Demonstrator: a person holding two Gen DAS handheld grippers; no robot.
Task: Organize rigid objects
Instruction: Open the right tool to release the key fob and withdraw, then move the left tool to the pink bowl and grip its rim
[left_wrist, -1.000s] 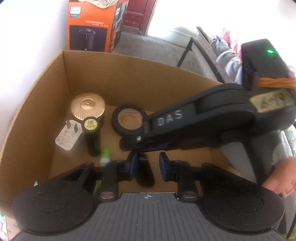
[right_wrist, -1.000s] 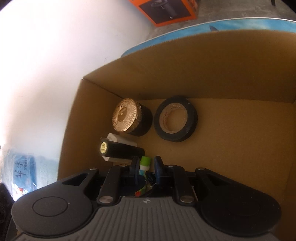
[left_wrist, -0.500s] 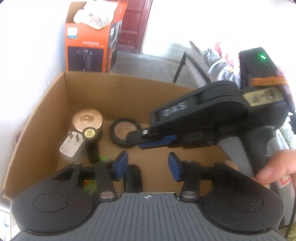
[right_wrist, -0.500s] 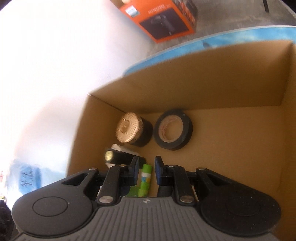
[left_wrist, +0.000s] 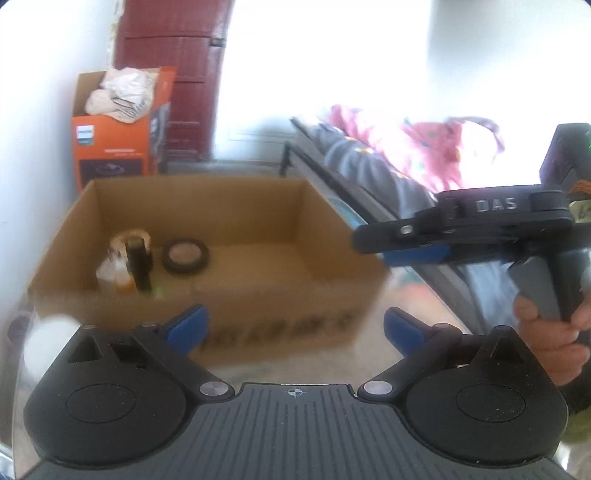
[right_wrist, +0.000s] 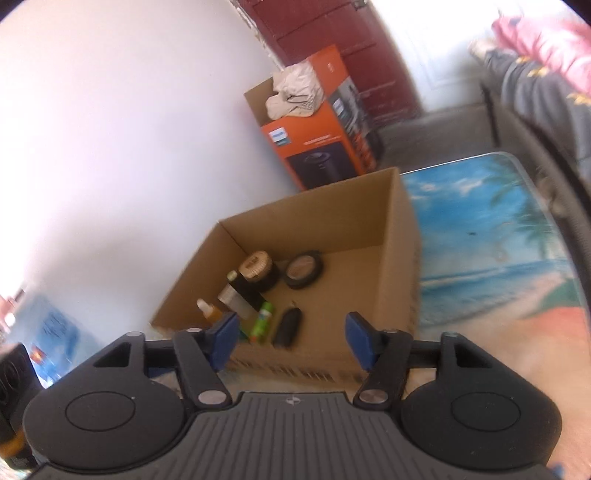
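An open cardboard box (left_wrist: 258, 295) (right_wrist: 402, 258) stands on the table. It holds a black tape roll (left_wrist: 185, 254) (right_wrist: 303, 268), a gold-topped black jar (right_wrist: 256, 267), a black cylinder (left_wrist: 137, 264), a white plug, a small orange bottle (right_wrist: 210, 312), a green stick (right_wrist: 263, 320) and a black key fob (right_wrist: 289, 326). My left gripper (left_wrist: 293, 328) is open and empty, in front of the box. My right gripper (right_wrist: 291, 341) is open and empty, above the box's near wall. It shows from the side in the left wrist view (left_wrist: 413, 243).
An orange carton (left_wrist: 118, 147) (right_wrist: 321, 129) with cloth in it stands by the white wall and a red door. The table (right_wrist: 498, 258) has a beach picture on top. A couch with pink and grey clothes (left_wrist: 399, 158) is at the right.
Both grippers have pulled back up out of the box and opened wide. The key fob and the green stick now lie loose on the box floor.
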